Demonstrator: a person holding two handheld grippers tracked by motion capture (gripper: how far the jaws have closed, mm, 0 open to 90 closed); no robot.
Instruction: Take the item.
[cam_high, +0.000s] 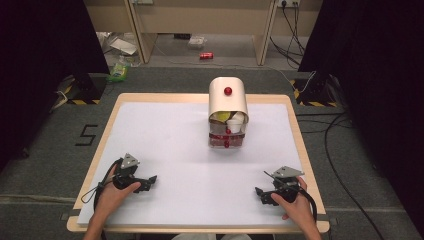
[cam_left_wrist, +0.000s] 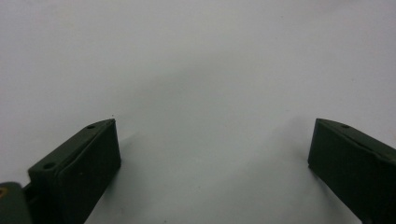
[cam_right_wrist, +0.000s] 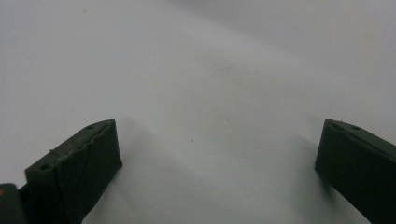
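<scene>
A small cream cabinet with a rounded top and a red knob stands at the back middle of the white table sheet. Its front is open, with cups and other items inside, and a clear drawer with red knobs sticks out at the bottom. My left gripper rests near the front left, held in a hand, jaws open over bare sheet. My right gripper rests near the front right, also open, with nothing between its jaws.
The table has a wooden rim. Beyond it, on the floor, lie a red can, loose papers and cables. Dark curtains hang on both sides. The sheet between the grippers and the cabinet is bare.
</scene>
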